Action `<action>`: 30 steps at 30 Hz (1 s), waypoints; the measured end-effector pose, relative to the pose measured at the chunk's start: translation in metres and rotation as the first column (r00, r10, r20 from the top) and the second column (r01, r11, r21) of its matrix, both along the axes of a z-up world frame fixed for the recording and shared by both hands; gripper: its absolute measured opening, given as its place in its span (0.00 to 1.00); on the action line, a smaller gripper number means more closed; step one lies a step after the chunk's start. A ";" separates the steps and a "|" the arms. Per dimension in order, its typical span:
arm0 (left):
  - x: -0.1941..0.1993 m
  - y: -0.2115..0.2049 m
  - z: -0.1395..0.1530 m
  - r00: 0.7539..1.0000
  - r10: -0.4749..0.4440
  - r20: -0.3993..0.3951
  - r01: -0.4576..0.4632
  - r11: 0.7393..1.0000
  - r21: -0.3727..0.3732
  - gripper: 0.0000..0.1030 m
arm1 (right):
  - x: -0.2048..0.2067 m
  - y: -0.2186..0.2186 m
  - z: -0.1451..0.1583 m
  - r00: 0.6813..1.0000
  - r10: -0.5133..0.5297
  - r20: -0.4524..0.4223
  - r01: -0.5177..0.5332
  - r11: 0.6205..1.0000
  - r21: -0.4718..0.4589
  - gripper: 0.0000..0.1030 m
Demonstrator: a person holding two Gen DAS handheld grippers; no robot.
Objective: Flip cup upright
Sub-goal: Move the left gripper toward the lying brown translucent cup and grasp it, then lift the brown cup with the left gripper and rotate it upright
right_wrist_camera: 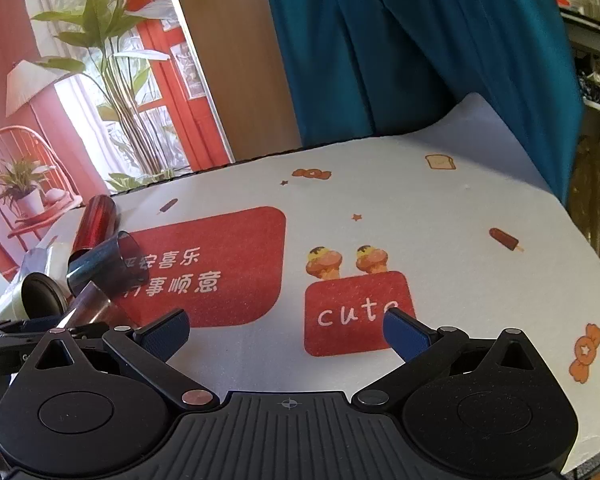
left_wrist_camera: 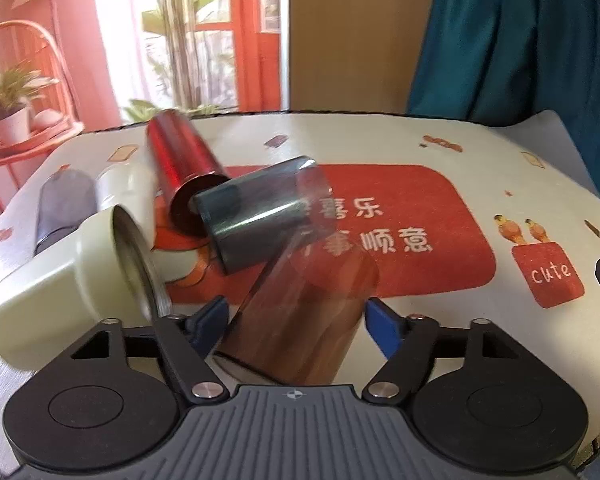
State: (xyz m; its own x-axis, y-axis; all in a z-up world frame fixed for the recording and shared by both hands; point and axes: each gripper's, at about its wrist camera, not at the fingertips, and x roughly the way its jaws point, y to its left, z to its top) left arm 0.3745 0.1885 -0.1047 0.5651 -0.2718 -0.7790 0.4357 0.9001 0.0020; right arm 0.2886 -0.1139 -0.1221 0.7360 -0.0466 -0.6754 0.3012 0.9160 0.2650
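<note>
Teal curtain (left_wrist_camera: 520, 40) and a red-walled backdrop with plants stand behind the table (left_wrist_camera: 480, 152) in the left wrist view, its pale cloth printed with a big red panel (left_wrist_camera: 420, 208) of white characters and a small red "cute" square (left_wrist_camera: 548, 274). Cups lie tumbled toward the table's left edge. A brown translucent cup (left_wrist_camera: 300, 320), blurred, sits tilted between the blue fingers of the left gripper (left_wrist_camera: 296, 326), its mouth pointing away toward the table's middle; the fingers flank it, but whether the pads press on it cannot be told. Just beyond it a dark grey translucent cup (left_wrist_camera: 256, 220) lies on its side, touching the mouth of a red metallic cup (left_wrist_camera: 182, 160) behind it. A cream cup (left_wrist_camera: 60, 276) lies at the near left, with a white cup (left_wrist_camera: 120, 192) and a dark blue one (left_wrist_camera: 60, 208) behind it.

From the right wrist, the same table (right_wrist_camera: 440, 208) spreads wide under the right gripper (right_wrist_camera: 286, 332), whose fingers stand well apart with nothing between them, over the near edge beside the "cute" square (right_wrist_camera: 358, 312). At the left edge the brown cup (right_wrist_camera: 90, 304) leans against the left gripper's black body (right_wrist_camera: 4, 340), with the grey cup (right_wrist_camera: 108, 264) and the red cup (right_wrist_camera: 96, 222) behind it.
</note>
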 end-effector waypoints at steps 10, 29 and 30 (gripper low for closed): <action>-0.027 -0.024 0.007 0.998 0.019 -0.057 -0.021 0.999 -0.035 0.65 | -0.005 -0.011 -0.002 1.000 -0.019 0.005 0.019 0.999 0.038 1.00; -0.072 -0.070 0.008 0.991 -0.041 -0.131 0.026 0.993 -0.116 0.65 | -0.026 -0.036 0.001 0.997 -0.074 -0.002 0.074 0.997 0.036 1.00; -0.074 -0.069 0.008 0.989 -0.048 -0.139 0.030 0.991 -0.127 0.65 | -0.026 -0.036 0.002 0.997 -0.071 -0.002 0.071 0.997 0.035 1.00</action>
State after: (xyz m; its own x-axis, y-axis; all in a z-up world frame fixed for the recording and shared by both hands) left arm 0.3009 0.1197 -0.0969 0.4387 -0.3909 -0.8092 0.4586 0.8718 -0.1725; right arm 0.2622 -0.1495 -0.1203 0.7313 -0.0754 -0.6779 0.3654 0.8825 0.2960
